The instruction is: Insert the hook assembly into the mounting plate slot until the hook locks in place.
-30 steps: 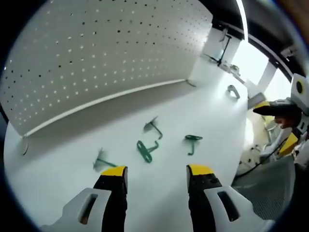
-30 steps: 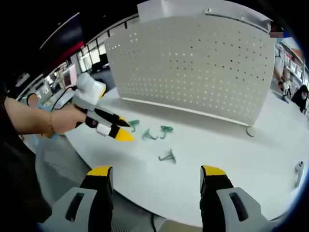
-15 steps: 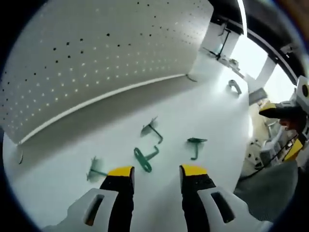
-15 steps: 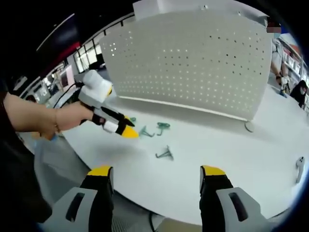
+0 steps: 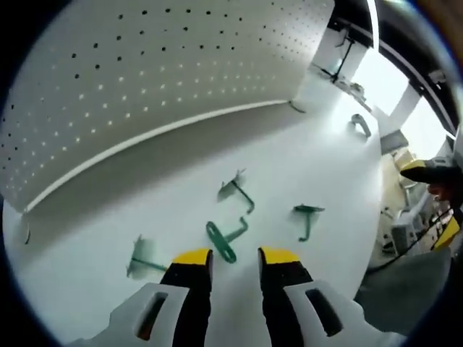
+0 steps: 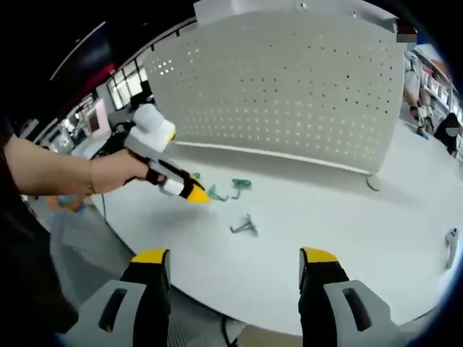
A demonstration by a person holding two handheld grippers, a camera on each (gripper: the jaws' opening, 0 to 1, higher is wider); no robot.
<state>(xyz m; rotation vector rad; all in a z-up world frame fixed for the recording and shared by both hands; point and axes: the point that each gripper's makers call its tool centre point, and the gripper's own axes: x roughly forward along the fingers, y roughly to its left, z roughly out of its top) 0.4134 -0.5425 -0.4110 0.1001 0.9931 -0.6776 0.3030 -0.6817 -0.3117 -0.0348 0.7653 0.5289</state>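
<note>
My left gripper hangs low over the white table, its yellow-tipped jaws a narrow gap apart with nothing between them. Just ahead of the tips lies a green hook with a looped end, flat on the table, close to the jaws; contact cannot be confirmed.

Three more green hooks lie on the table in the left gripper view: one beyond the looped one, nearer the board; one off to the right; one to the left near the left jaw. All are apart from one another.

The white perforated mounting plate stands upright at the back of the table, its lower edge running along the table surface. No hook is in its holes as far as I can see.

In the right gripper view my right gripper is held back over the near table edge, jaws wide apart and holding nothing. The same view shows my hand holding the left gripper, tips pointed down at the cluster of green hooks; one hook lies separate, nearer the right gripper. A small grey piece lies at the far right of the table.
</note>
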